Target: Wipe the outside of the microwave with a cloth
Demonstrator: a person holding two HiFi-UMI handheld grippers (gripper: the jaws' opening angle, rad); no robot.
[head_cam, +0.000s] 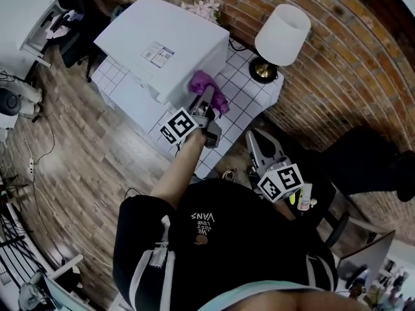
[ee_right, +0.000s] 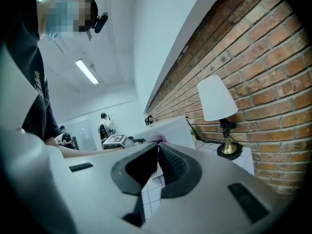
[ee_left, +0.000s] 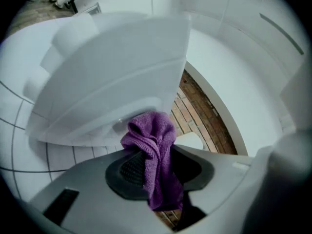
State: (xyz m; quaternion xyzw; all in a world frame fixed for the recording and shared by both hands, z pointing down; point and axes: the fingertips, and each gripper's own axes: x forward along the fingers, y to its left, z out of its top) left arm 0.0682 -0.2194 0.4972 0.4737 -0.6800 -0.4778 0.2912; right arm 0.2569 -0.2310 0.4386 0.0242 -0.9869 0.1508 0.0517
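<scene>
Gripping a bunched purple cloth [ee_left: 155, 150] between its jaws, the left gripper [ee_left: 156, 172] holds the fabric against a lower edge of the white microwave [head_cam: 165, 41], which stands on a white tiled table [head_cam: 253, 92] at 11 o'clock in the head view. The right gripper [ee_right: 157, 162], at 4 o'clock from the left one and off the table, has its jaws closed together on nothing. A white-shaded lamp [head_cam: 282, 34] stands at 3 o'clock from the microwave, before a brick wall [head_cam: 337, 57]

microwave label [head_cam: 158, 54] unreadable (too small), blurred
</scene>
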